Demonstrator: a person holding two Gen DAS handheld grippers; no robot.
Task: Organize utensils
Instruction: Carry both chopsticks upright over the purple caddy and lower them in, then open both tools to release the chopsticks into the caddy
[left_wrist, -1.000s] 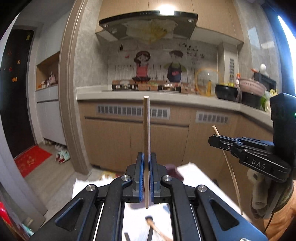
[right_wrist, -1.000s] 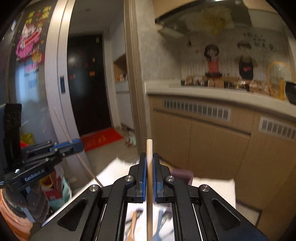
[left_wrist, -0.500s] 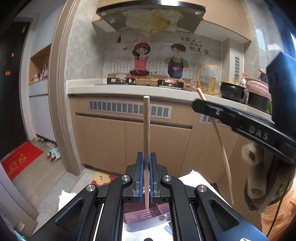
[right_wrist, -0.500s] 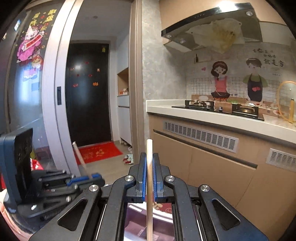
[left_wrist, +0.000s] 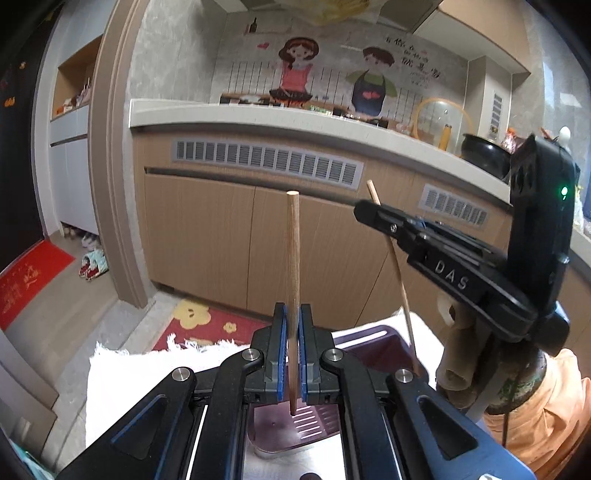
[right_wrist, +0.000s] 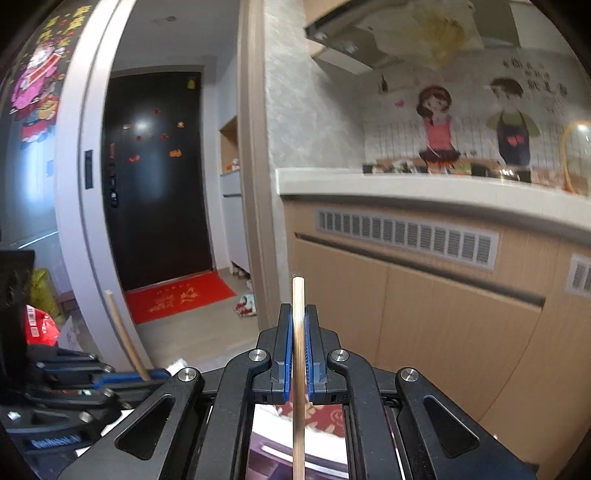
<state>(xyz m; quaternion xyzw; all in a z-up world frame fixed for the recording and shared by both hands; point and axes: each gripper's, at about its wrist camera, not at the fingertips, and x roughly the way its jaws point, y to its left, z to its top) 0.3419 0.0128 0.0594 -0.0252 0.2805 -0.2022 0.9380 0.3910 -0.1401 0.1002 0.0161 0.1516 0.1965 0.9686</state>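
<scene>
My left gripper (left_wrist: 291, 314) is shut on a wooden chopstick (left_wrist: 293, 258) that stands upright between its blue pads, lower tip hanging over a purple slotted utensil basket (left_wrist: 295, 424). To its right, my right gripper (left_wrist: 364, 212) also holds a thin chopstick (left_wrist: 395, 266), slanting down toward the basket's right edge. In the right wrist view, my right gripper (right_wrist: 298, 317) is shut on its pale chopstick (right_wrist: 298, 369), upright; the basket's rim (right_wrist: 295, 454) shows blurred below. The left gripper (right_wrist: 147, 374) with its chopstick (right_wrist: 125, 336) sits at lower left.
The basket rests on a white fringed cloth (left_wrist: 147, 373). Behind stand wooden kitchen cabinets (left_wrist: 221, 236) under a pale counter (left_wrist: 295, 125), a red flowered mat (left_wrist: 207, 325) on the floor, a doorway pillar (left_wrist: 114, 184) and a dark door (right_wrist: 155, 177) with a red mat.
Both grippers have moved forward and down with their chopsticks. The purple basket has come closer under the left chopstick's tip, and the right gripper now sits lower in the left wrist view.
</scene>
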